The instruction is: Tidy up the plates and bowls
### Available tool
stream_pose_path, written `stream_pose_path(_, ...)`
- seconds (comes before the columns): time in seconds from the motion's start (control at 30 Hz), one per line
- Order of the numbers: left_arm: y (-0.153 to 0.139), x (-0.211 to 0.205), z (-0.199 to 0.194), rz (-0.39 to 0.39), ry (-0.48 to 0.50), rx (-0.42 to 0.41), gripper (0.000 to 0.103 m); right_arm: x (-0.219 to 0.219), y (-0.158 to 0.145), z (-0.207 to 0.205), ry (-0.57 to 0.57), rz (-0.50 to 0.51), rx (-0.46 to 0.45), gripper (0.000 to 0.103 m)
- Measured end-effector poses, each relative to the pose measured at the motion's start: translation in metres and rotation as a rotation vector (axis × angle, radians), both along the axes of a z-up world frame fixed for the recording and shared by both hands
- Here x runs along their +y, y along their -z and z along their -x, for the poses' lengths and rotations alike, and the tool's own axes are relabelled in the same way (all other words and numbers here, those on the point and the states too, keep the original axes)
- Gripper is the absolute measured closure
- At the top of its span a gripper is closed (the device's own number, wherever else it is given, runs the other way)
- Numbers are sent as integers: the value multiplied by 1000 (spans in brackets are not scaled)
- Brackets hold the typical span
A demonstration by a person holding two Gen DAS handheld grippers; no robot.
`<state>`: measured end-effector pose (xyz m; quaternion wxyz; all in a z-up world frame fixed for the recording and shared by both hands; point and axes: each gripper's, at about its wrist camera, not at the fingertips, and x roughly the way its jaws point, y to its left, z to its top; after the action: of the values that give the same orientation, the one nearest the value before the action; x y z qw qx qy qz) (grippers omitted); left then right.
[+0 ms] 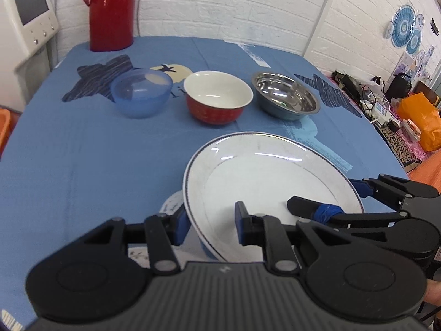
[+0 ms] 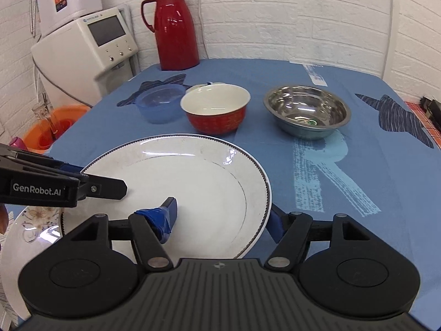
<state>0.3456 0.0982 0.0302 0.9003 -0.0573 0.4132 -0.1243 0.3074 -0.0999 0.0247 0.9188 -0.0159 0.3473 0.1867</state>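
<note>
A large white plate point(image 1: 264, 176) point(image 2: 187, 187) with a dark beaded rim lies at the near edge, partly over a floral plate point(image 2: 30, 220) point(image 1: 172, 202). My left gripper point(image 1: 210, 224) straddles its left rim, one blue pad outside the edge and one over the well, jaws partly apart. At the opposite rim my right gripper point(image 2: 222, 219) stands open wider, its taped finger over the well and the other finger below the edge. Behind stand a blue plastic bowl point(image 1: 140, 92) point(image 2: 160, 102), a red bowl point(image 1: 217, 96) point(image 2: 215, 109) and a steel bowl point(image 1: 285, 95) point(image 2: 307, 110).
A red thermos jug point(image 1: 111, 11) point(image 2: 175, 27) stands at the table's far edge. A white appliance point(image 2: 91, 47) and an orange bin point(image 2: 52, 127) sit off the left side. Cluttered items and an orange bag point(image 1: 419, 118) lie to the right.
</note>
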Motion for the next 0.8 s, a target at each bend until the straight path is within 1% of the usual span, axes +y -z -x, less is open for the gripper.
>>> stream_pose_path(0.1,-5,22,21,-7,-38,-12,87,18,-2,12,-35,-21,7,49)
stream_pose_path(0.17,-9,40,38,-1,-69,-18,87,35,-6,23,-69,-23,-4,48)
stream_pose_path(0.27,-12,64,66,-15,-117,-41,87,60,-10,43,-125,-30,-29,48)
stream_pose_path(0.37,-9,84,91,-32,-151,-46,87,80,-5,59,-161,-40,-30,47)
stream_pose_path(0.43,-3,92,103,-45,-155,-45,85,90,2,67,-176,-57,-12,47)
stream_pose_path(0.5,5,96,111,-57,-164,-40,85,97,9,72,-182,-58,0,47)
stream_pose_path(0.63,19,102,117,-48,-165,-25,85,102,22,77,-163,-64,13,46)
stream_pose_path(0.8,30,103,119,-39,-162,-22,85,99,24,81,-147,-95,-7,46)
